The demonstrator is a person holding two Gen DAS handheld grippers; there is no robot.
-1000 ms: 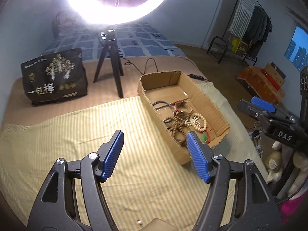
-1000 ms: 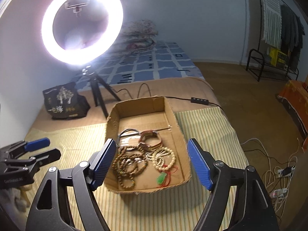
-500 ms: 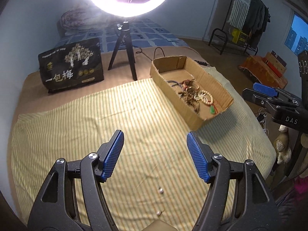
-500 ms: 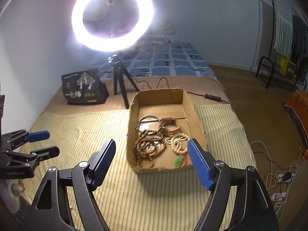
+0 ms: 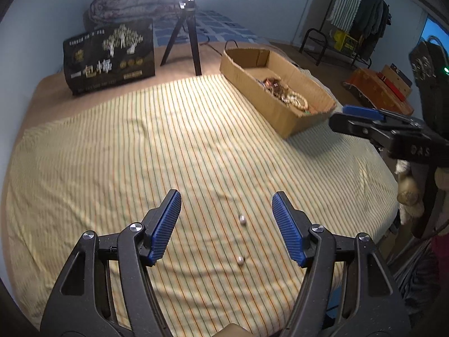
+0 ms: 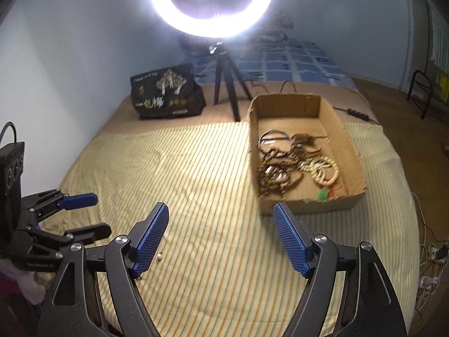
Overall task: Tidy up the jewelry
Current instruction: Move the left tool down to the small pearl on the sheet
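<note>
A cardboard box [image 6: 350, 143] on the striped cloth holds a tangle of bead bracelets [image 6: 280, 168], a cream bead bracelet [image 6: 325, 170] and a green pendant [image 6: 322, 194]; the box also shows in the left wrist view [image 5: 283, 112]. Two small pearl-like beads [image 5: 242, 219] [image 5: 240, 260] lie on the cloth between my left fingers; one bead [image 6: 159, 256] shows by my right gripper's left finger. My left gripper [image 5: 226, 226] is open and empty above the beads. My right gripper [image 6: 221, 237] is open and empty, in front of the box.
A ring light on a black tripod [image 6: 227, 92] stands behind the box, with a black printed bag [image 6: 165, 92] to its left. The striped cloth [image 5: 140, 140] covers the bed. A power strip and cables [image 6: 432, 255] lie on the floor at the right.
Both grippers have pulled back from the box toward the near edge of the bed. The two loose beads have come into view between my left fingers. Both grippers stay open.
</note>
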